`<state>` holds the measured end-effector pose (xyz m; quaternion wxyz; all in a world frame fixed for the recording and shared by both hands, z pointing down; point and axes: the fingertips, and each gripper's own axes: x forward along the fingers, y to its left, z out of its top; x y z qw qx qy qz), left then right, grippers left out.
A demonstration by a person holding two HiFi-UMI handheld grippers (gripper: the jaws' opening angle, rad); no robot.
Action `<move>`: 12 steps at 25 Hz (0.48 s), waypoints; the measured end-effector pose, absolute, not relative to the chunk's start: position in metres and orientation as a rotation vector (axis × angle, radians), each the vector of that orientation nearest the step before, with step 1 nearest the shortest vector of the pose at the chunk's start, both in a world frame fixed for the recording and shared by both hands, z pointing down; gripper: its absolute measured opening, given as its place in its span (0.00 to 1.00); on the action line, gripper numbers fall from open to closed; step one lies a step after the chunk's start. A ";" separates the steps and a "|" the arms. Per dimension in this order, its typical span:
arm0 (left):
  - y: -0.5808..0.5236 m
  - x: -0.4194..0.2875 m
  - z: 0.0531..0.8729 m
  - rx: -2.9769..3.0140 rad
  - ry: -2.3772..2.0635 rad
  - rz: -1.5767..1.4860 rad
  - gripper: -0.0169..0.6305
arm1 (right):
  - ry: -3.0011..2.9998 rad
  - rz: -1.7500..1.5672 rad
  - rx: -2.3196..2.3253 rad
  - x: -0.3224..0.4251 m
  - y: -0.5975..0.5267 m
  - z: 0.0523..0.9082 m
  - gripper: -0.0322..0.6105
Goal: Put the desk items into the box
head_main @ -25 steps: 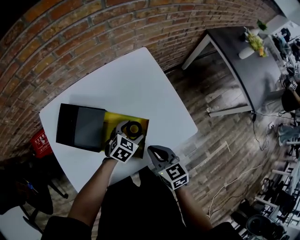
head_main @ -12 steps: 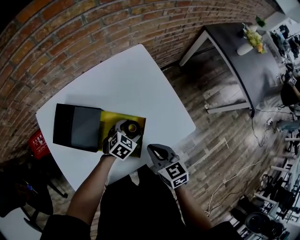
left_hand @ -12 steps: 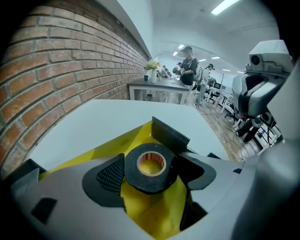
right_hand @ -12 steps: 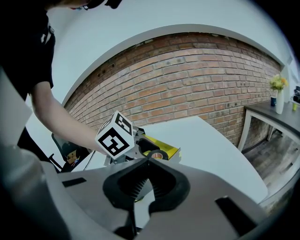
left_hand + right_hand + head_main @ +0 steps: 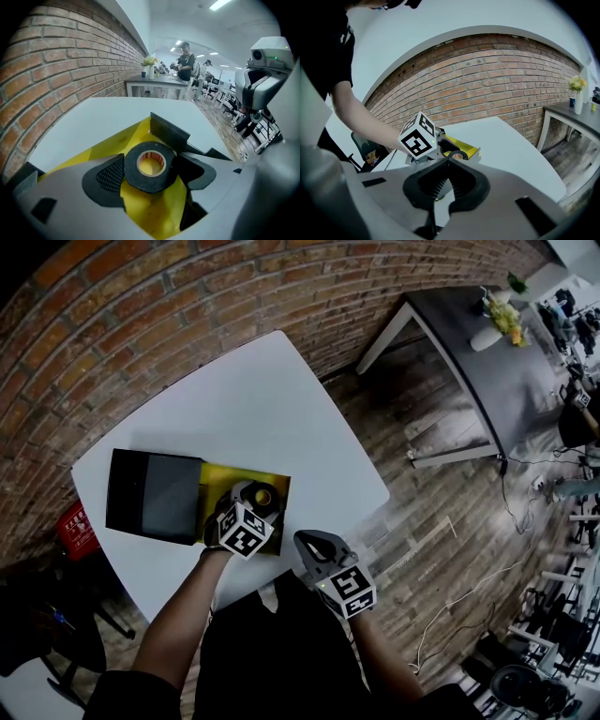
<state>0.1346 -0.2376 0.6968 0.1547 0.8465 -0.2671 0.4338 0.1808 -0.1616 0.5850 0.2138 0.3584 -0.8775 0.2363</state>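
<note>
Tape roll seems light and stiff; left tool grasps its outer sides above the yellow-lined box, right tool clenched, empty

On the table set against the brick wall, the box lies near the front edge with its lid adjoining on the left, the roll of tape between the left tongs' jaws over the box, and the right tongs to their right at the table's edge.
</note>
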 end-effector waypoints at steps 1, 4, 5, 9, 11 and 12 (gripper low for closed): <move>-0.237 0.134 0.699 2.426 -0.758 1.260 0.58 | -2.433 0.653 0.994 0.181 -0.161 0.585 0.08; -0.237 0.133 0.701 2.429 -0.746 1.279 0.58 | -2.431 0.646 0.993 0.182 -0.159 0.585 0.08; -0.237 0.133 0.701 2.431 -0.745 1.278 0.57 | -2.430 0.643 0.993 0.182 -0.159 0.585 0.08; -0.234 0.134 0.698 2.439 -0.737 1.270 0.58 | -2.434 0.629 0.998 0.184 -0.159 0.583 0.08; -0.233 0.133 0.694 2.442 -0.743 1.265 0.58 | -2.441 0.621 0.996 0.182 -0.159 0.580 0.08; -0.233 0.132 0.692 2.445 -0.753 1.260 0.58 | -2.445 0.615 0.995 0.181 -0.159 0.578 0.08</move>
